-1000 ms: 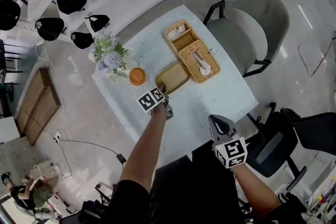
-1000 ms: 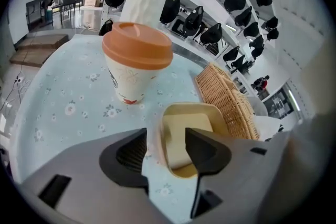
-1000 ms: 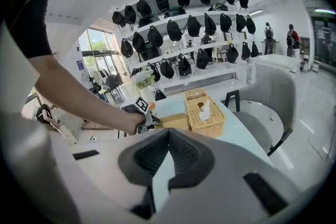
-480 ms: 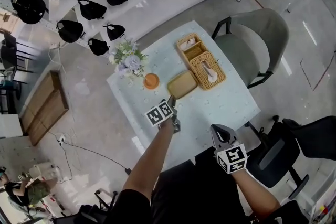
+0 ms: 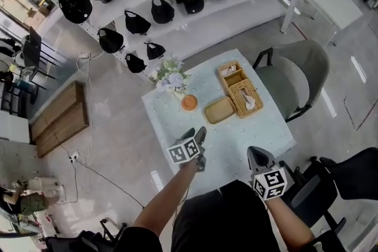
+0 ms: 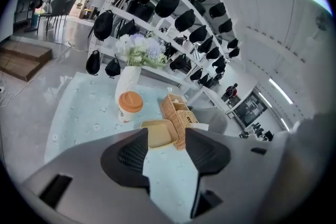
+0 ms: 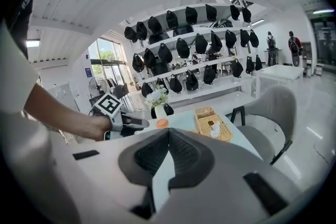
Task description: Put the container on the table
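The container (image 5: 219,110) is a shallow tan tray lying flat on the pale blue table (image 5: 260,133), beside a wicker basket (image 5: 241,90). My left gripper (image 5: 196,134) hovers over the table's near left part, a short way back from the container, open and empty. In the left gripper view the container (image 6: 157,131) shows in the gap of the left gripper (image 6: 166,143). My right gripper (image 5: 258,156) hangs at the near edge, shut and empty. In the right gripper view the right gripper (image 7: 168,134) has its tips touching, with the left gripper (image 7: 139,123) beyond.
An orange-lidded cup (image 5: 189,102) and a vase of flowers (image 5: 170,78) stand left of the container. A grey chair (image 5: 295,77) is at the table's right, a black office chair (image 5: 348,168) near me. Shelves of black bags (image 5: 153,9) line the far side.
My left gripper has drawn back from the container's near corner toward me; the container stays on the table. The head view has risen and takes in more of the room.
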Motion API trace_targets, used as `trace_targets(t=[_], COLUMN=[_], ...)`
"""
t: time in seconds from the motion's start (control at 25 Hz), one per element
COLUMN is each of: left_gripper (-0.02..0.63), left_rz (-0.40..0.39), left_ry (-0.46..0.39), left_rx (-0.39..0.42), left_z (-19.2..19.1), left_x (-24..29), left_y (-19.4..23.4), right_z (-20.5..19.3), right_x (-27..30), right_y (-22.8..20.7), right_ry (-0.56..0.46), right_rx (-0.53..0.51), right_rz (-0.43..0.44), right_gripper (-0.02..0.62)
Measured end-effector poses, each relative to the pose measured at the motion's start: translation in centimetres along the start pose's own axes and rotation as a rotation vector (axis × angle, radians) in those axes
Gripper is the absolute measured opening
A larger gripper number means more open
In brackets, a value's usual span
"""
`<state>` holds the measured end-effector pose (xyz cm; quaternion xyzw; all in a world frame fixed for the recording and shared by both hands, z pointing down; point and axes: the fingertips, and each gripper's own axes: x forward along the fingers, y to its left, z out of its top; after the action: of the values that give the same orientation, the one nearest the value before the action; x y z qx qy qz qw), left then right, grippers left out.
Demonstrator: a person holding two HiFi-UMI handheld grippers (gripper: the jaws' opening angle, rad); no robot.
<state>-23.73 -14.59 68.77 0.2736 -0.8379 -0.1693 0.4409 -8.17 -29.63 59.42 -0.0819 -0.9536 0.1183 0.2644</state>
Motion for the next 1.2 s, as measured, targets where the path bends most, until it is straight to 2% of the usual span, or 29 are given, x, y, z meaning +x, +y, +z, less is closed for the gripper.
trace_targets(t=[0.16, 0.32, 0.6, 0.88, 1.2], left_gripper=[0.209, 0.209, 0.209, 0.201, 0.096], left_rz=[-0.035, -0.033, -0.014, -0.042, -0.091], left_ry=[-0.064, -0.119, -0.273, -0.348, -0.466], left_rx=[0.085, 0.194, 0.17, 0.25, 0.314], left_z=[-0.6, -1.4, -0.6, 1.3, 5.4], left_x=[-4.5, -9.0, -15.7, -22.3, -29.9], left_y=[-2.5, -4.8, -5.0, -3.9, -0.4], right_z=[0.8, -0.1, 0.2, 2.8, 6.3], right_x=[-0.8, -0.4, 0.4, 0.0, 0.6], right_y=[1.0, 2.5, 4.7, 8.6, 15.1], right_ry=[-0.014, 0.001, -0.019, -0.062, -0.125], right_rx=[-0.021, -0.073, -0.104, -0.143, -0.153], right_rz=[0.032, 0.082, 0.105, 0.062, 0.009], right_gripper=[-0.002, -0.002, -0.002, -0.002, -0.002])
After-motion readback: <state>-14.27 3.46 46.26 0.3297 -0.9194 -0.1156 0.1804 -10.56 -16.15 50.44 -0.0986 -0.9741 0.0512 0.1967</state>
